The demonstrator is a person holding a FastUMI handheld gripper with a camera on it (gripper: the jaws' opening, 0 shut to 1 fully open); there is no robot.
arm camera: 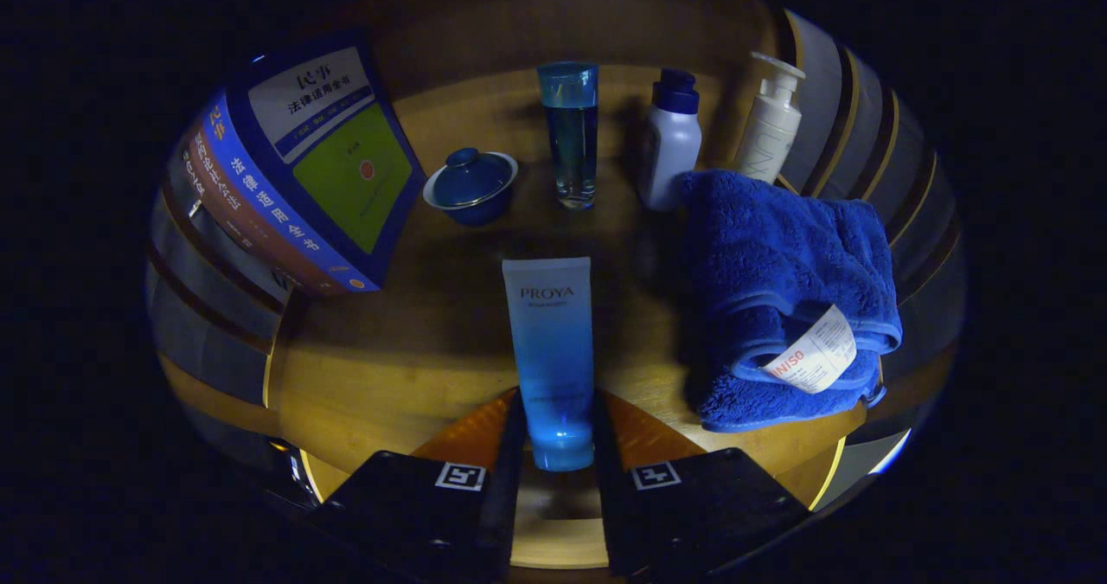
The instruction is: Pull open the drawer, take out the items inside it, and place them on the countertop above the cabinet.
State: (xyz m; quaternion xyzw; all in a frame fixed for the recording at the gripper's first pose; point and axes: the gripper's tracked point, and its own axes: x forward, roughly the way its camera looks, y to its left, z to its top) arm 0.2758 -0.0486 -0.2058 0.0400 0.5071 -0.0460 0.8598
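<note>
A blue-and-white tube [547, 324] points away from me over the wooden countertop [389, 368]. Its cap end sits between my fingers, and my gripper [559, 411] is shut on it, one finger pressing on each side. I cannot tell whether the tube rests on the wood or hangs just above it. To the right of the tube lies a folded blue towel [778, 264] with a white tag.
Beyond the tube stand a lidded blue cup [470, 184], a tall clear-blue bottle [571, 134], a white bottle with a dark cap [670, 143] and a white pump bottle [770, 121]. A stack of books [294, 177] leans at the left. Striped walls flank the countertop.
</note>
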